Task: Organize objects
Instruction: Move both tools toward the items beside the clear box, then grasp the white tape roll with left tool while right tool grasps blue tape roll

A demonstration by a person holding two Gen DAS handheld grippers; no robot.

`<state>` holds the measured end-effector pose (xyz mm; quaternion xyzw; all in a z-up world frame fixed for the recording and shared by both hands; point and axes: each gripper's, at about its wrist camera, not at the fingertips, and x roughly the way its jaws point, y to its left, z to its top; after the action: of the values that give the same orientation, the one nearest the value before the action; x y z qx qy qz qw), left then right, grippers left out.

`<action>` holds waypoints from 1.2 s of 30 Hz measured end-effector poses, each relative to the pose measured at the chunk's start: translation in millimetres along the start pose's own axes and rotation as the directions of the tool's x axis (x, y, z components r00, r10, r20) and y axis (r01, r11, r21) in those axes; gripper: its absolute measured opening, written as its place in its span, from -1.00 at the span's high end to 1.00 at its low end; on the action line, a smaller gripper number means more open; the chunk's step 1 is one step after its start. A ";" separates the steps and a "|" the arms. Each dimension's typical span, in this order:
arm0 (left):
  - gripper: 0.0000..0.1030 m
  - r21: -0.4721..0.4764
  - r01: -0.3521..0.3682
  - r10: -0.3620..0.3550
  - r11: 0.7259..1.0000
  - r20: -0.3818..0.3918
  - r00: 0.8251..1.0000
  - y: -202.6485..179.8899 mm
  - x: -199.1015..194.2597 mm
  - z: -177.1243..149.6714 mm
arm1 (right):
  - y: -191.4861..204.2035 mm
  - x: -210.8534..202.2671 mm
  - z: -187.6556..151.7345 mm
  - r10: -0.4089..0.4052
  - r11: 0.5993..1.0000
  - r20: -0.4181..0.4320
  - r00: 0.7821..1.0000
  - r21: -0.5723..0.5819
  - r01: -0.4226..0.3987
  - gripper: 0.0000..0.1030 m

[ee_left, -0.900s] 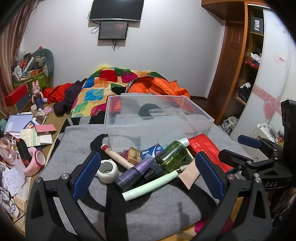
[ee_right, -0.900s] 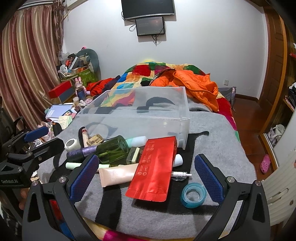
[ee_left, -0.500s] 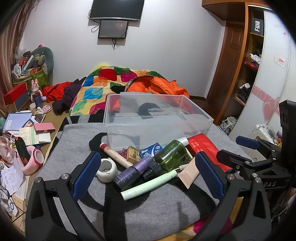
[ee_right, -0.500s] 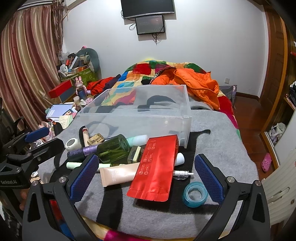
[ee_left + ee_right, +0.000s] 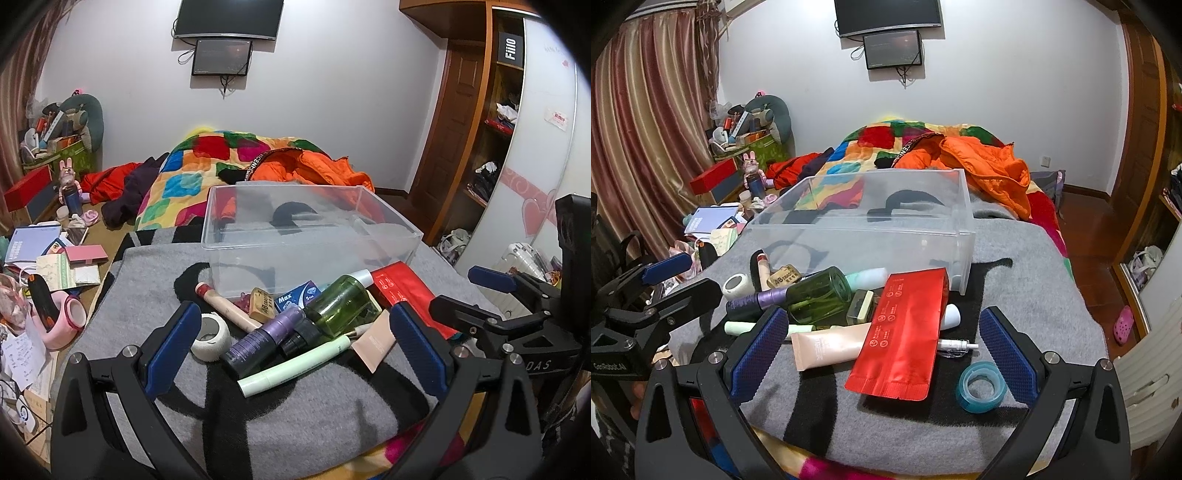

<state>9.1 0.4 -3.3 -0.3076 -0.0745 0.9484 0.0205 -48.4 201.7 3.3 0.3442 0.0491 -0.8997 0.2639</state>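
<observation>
Clear plastic bin [image 5: 310, 236] sits empty on the grey blanket [image 5: 295, 413], its open top likely meant to take the clutter heaped just in front of it: a green bottle [image 5: 340, 304], purple bottle [image 5: 264, 338], red foil pouch [image 5: 905, 332], beige tube [image 5: 827, 345] and blue tape roll [image 5: 980, 386]. Left gripper [image 5: 295, 354] and right gripper [image 5: 882, 354] both hover near the pile, jaws spread wide and holding nothing, apparently poised to choose a first item.
</observation>
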 end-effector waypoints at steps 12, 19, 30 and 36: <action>-1.00 -0.027 0.012 -0.012 1.000 -0.001 1.000 8.6 5.7 -1.5 | -6.5 1.3 -4.9 0.011 1.000 -0.010 1.000 -0.002 -0.011 -1.00; -0.75 -0.080 -0.042 0.041 0.996 -0.005 0.999 39.1 4.8 -1.3 | -26.3 -2.2 -13.2 -0.033 0.999 -0.026 0.999 0.020 0.034 -1.00; -0.28 -0.149 -0.119 0.099 0.982 -0.133 0.986 75.4 50.8 -16.7 | -60.2 12.8 -42.8 -0.076 0.995 -0.127 0.989 0.059 0.084 -0.97; 0.03 -0.168 -0.117 0.087 0.979 -0.175 0.981 79.9 68.8 -21.9 | -72.6 21.2 -53.1 -0.065 0.991 -0.154 0.986 0.103 0.081 -0.71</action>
<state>-33.3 -69.9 -73.0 -0.3899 -0.1408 0.9087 -0.0498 -67.0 268.8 -57.4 0.4227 0.0322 -0.8817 0.2071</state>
